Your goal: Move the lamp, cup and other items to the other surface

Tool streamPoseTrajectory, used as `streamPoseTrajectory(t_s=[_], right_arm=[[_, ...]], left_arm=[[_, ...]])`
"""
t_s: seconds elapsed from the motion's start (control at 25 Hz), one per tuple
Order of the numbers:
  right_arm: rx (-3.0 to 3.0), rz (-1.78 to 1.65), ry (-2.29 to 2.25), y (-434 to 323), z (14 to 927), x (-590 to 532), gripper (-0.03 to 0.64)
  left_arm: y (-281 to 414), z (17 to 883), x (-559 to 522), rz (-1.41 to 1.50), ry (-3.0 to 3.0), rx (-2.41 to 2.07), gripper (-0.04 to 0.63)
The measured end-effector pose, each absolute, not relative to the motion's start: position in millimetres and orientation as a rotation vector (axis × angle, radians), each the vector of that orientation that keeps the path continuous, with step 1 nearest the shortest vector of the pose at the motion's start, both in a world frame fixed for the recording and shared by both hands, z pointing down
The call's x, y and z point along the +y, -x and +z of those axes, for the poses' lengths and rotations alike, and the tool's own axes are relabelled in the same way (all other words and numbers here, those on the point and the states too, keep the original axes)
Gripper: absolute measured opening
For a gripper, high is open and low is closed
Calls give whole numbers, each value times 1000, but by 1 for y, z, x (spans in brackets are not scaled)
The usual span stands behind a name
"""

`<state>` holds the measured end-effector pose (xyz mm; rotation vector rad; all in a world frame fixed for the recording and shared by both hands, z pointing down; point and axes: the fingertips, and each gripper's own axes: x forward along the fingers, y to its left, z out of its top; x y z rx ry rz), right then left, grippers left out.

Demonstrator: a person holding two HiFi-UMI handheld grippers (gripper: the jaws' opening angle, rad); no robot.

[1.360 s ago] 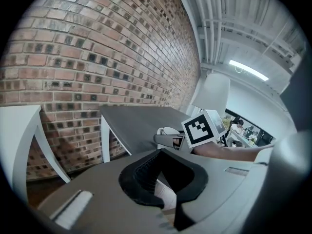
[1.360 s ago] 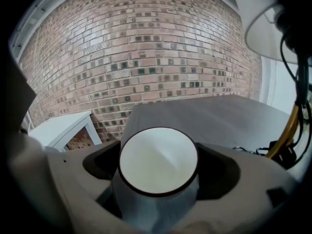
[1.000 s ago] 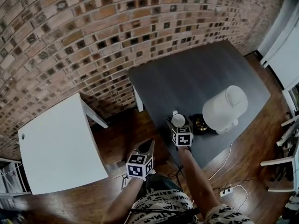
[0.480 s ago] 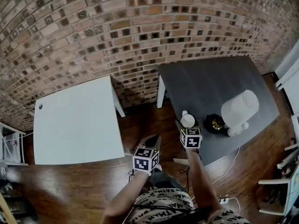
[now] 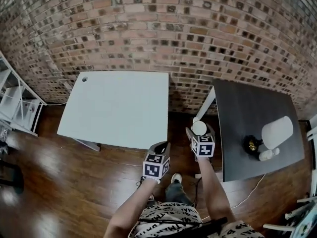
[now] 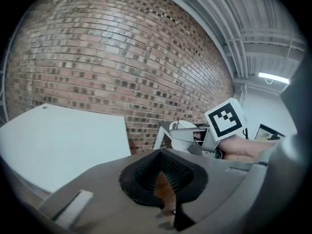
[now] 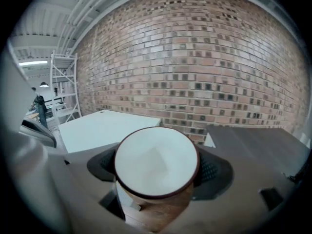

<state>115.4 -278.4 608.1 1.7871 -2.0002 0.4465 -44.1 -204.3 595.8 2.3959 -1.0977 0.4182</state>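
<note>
My right gripper (image 5: 199,131) is shut on a cup (image 5: 199,128) with a white inside and a dark brown rim, held upright over the wooden floor between the two tables. In the right gripper view the cup (image 7: 156,162) fills the gap between the jaws. The white lamp (image 5: 275,132) stands on the dark table (image 5: 245,108) at the right, beside a small black and gold object (image 5: 252,144). The white table (image 5: 119,108) lies to the left. My left gripper (image 5: 161,148) hangs shut and empty just left of the right one, near the white table's front edge.
A brick wall runs behind both tables. A white shelf unit (image 5: 15,103) stands at the far left. A cable and power strip (image 5: 247,195) lie on the floor by the dark table's front. The person's shoe (image 5: 176,178) shows below the grippers.
The cup has left the dark table's near edge and moved left, over the floor gap. The head view has swung left, bringing the white table to the middle. The left gripper stays shut.
</note>
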Motion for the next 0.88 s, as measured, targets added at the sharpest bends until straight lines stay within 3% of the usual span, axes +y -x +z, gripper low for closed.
streamPoseTrajectory(t_s=[0.4, 0.88], right_arm=[[-2262, 355, -1419, 99, 611, -321, 422], [-2428, 268, -977, 269, 649, -358, 422]], left_arm=[[221, 606, -200, 350, -2158, -1461, 2], [302, 625, -225, 265, -1915, -1701, 2]])
